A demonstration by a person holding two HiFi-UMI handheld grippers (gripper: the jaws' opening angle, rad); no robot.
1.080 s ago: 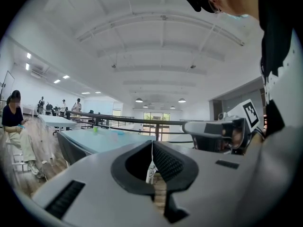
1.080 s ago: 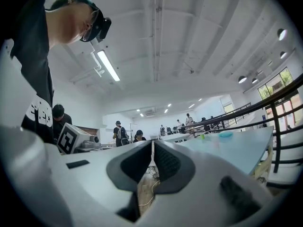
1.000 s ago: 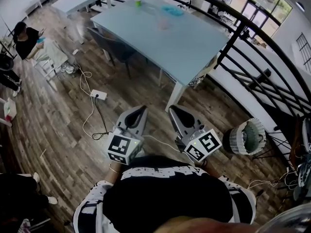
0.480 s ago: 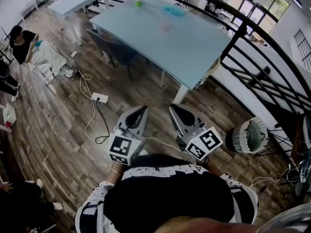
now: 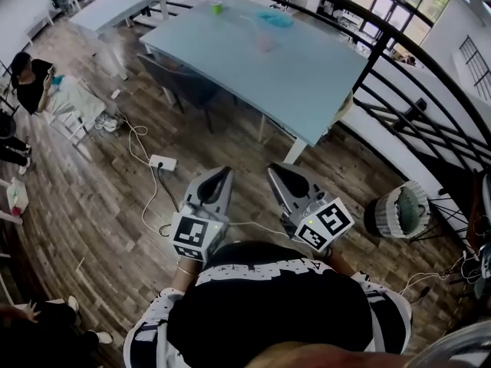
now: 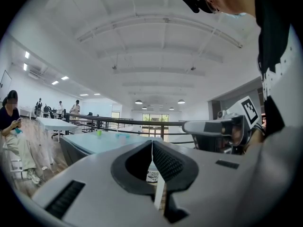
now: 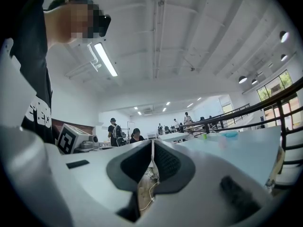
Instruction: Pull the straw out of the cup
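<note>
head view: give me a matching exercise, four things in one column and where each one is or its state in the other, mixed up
Things
1. left gripper
2. white power strip
3. small green object
4. woven basket

Places or states
A. on the far end of the light blue table
B. on the wood floor, left of both grippers, with a cable running from it
C. beside the black railing, at the view's right
D. jaws shut with nothing between them, held close in front of the person

Pairs: 1-D, 2-B, 3-A, 4-C
</note>
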